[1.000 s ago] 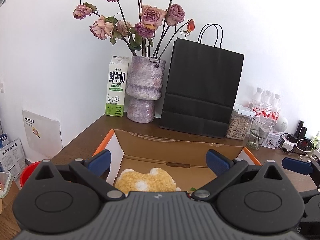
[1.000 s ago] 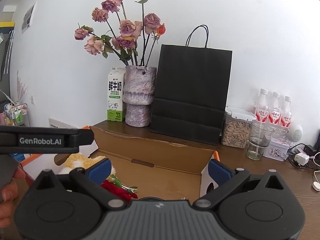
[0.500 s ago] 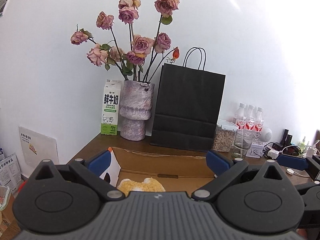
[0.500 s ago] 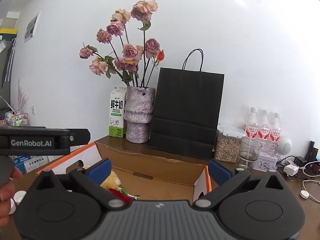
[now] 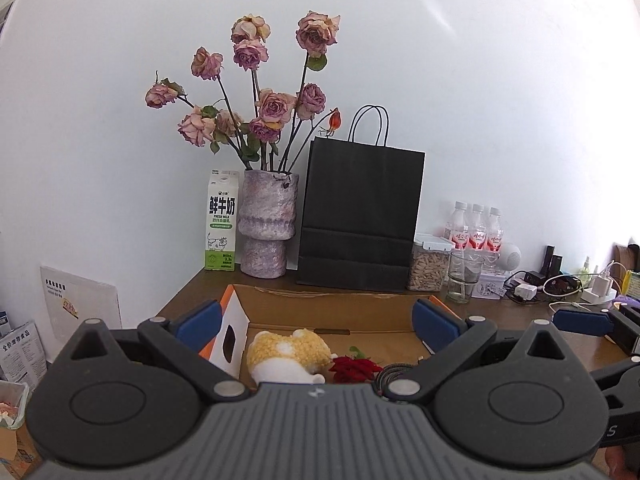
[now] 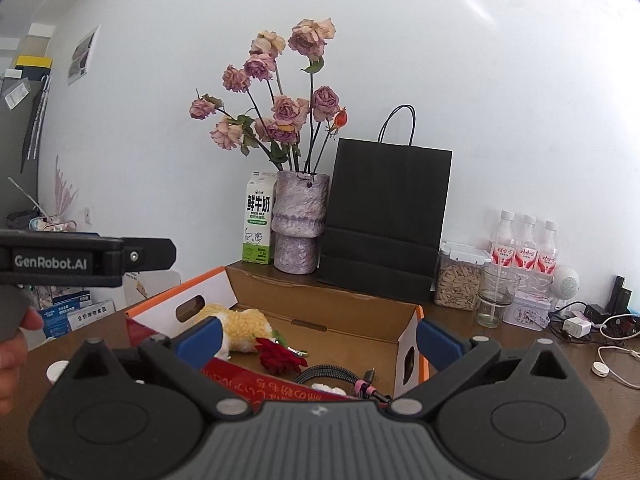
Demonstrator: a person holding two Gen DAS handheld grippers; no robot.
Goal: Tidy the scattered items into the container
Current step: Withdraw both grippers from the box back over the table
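White wall backs our brown table (image 6: 520, 344), where a milk carton (image 6: 258, 222), a vase of faded roses (image 6: 300, 224), a black paper bag (image 6: 388, 224), a jar of seeds (image 6: 456, 280), a glass (image 6: 496, 296) and three bottles (image 6: 528, 244) line the far edge.

Nearer to us sits the open cardboard box (image 6: 340, 316), and it lies straight ahead of and below both tools. Inside, at the left end, lies a yellow plush toy (image 6: 240, 326); just right of it is a red artificial rose (image 6: 278, 358), and nearer still a coiled braided cable (image 6: 332, 376) beside a red packet (image 6: 264, 386) that leans on the near wall. We judge the tidying to be largely done.

Our left gripper (image 5: 318, 320) hangs above the box with its jaws wide apart and nothing between them; the plush toy (image 5: 288, 354) and rose (image 5: 354, 368) show in its gap, below. Our right gripper (image 6: 318, 338) is likewise spread and empty, over the near edge of the box.

What remains loose seems to be a small white cap (image 6: 58, 371) on the table left of the box, so the left gripper looks nearer; whether it belongs to the task we cannot tell. On the far right lie chargers and white cords (image 6: 600, 332), well apart from the box. The box's raised left flap (image 6: 188, 300) stands between cap and interior, so any carry from there would need to clear it.
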